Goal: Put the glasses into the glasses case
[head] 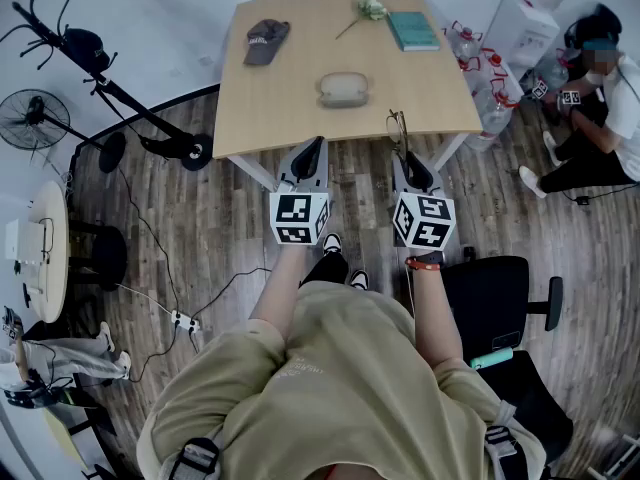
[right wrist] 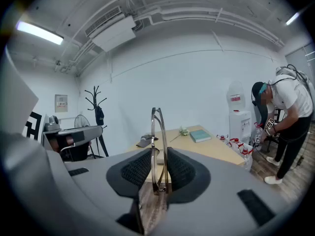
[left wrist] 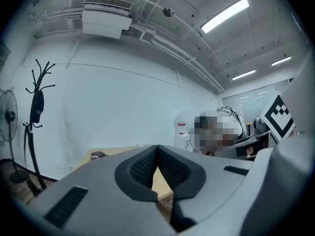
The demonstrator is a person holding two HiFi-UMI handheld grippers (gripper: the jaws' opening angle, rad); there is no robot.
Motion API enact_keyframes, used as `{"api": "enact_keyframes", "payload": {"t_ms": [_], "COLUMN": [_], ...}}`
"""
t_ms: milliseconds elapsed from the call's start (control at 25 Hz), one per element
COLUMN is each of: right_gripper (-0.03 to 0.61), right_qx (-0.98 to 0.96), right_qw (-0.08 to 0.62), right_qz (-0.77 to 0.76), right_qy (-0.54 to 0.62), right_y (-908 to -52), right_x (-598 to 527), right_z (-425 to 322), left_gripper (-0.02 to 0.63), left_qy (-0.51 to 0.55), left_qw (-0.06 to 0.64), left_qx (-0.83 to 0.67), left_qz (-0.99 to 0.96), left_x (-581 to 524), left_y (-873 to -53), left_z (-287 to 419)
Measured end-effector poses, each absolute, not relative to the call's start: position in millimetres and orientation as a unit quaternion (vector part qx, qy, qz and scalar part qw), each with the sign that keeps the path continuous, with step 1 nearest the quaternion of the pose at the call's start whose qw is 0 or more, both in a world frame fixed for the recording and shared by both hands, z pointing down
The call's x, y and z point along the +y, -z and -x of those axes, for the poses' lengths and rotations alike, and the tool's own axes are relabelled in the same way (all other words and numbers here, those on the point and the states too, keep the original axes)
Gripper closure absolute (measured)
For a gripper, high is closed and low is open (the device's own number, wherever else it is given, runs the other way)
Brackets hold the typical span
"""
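Observation:
The glasses [head: 398, 128] are thin metal-framed and stand upright, pinched between the pads of my right gripper [head: 410, 163] just off the near edge of the wooden table [head: 290, 98]. In the right gripper view the glasses [right wrist: 158, 132] rise above the gripper [right wrist: 159, 156], which is shut on them. The beige glasses case [head: 344, 89] lies closed at the middle of the table, ahead and to the left of the glasses. My left gripper [head: 310, 158] hovers at the table's near edge, short of the case. Its jaws meet at the tip [left wrist: 157, 149] with nothing between them.
On the table's far side lie a dark cap [head: 265, 40], a teal book [head: 412, 30] and a flower [head: 368, 6]. Water bottles [head: 490, 88] and a crouching person [head: 600, 98] are to the right of the table. A scooter [head: 130, 108] stands left; an office chair [head: 495, 308] is behind on the right.

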State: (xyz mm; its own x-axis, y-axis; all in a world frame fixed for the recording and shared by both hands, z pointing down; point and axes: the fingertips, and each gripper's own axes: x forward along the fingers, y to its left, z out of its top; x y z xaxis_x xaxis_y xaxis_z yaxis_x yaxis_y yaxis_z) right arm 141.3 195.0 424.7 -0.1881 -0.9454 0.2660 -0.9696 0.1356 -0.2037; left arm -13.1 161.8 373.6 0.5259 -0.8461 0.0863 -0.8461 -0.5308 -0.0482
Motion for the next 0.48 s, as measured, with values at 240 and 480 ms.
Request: {"api": "enact_keyframes", "payload": {"t_ms": [240,480], "right_gripper": [0.465,0.460], "right_qx": [-0.751,-0.754], "right_qw": [0.019,0.028], "right_qz": [-0.638,-0.631], "right_qy": [-0.171,-0.178], "right_y": [-434,-445], "right_x": [165,107], "right_z": [-147,-134], "left_gripper": [0.592,0.592], "left_qy": [0.046,0.039], "left_qw": [-0.010,-0.028], "left_qx": [0.476,0.465], "left_qz": [0.878,0.884], "left_x": [134,77], "left_y": [-388,-404], "left_z": [6,12]}}
